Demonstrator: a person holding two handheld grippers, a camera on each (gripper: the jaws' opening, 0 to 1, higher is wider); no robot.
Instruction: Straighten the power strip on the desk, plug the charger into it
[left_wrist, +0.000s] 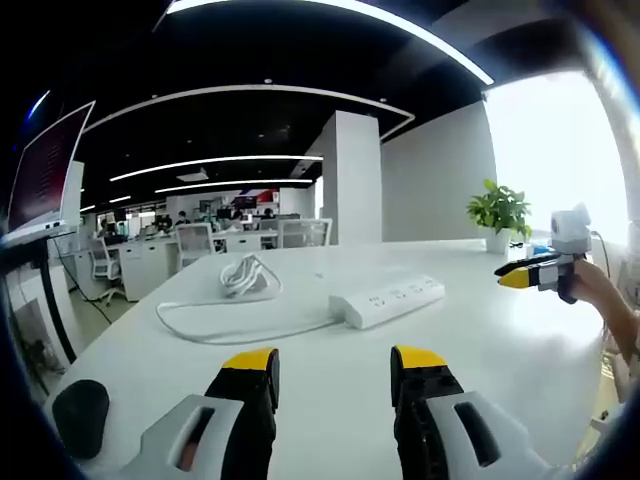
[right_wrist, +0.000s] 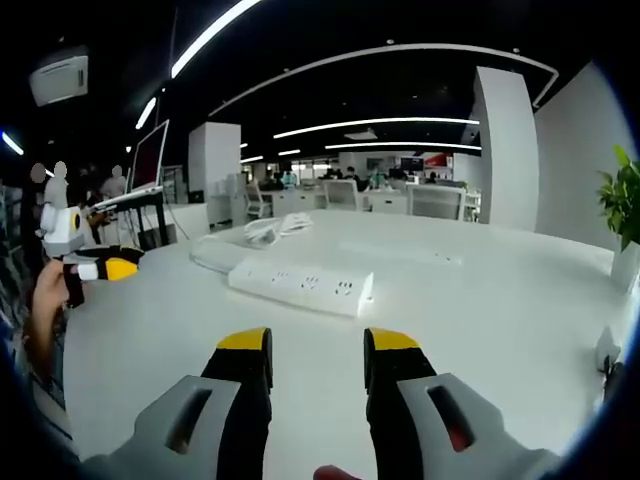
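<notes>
A white power strip (left_wrist: 390, 300) lies at an angle on the white desk (left_wrist: 330, 400), its white cable (left_wrist: 230, 325) looping off to the left. Behind it rests a white charger with a coiled lead (left_wrist: 245, 272). My left gripper (left_wrist: 335, 365) is open and empty, hovering over the desk short of the strip. The right gripper (left_wrist: 528, 272) comes in from the right, held by a hand. In the right gripper view the power strip (right_wrist: 300, 285) lies ahead of my open, empty right gripper (right_wrist: 317, 350), the charger (right_wrist: 275, 228) sits farther back, and the left gripper (right_wrist: 105, 268) is at the left.
A black mouse (left_wrist: 80, 415) sits near the desk's left edge under a raised monitor (left_wrist: 45, 165). A potted plant (left_wrist: 500, 212) stands at the far right of the desk. Office desks and chairs fill the background.
</notes>
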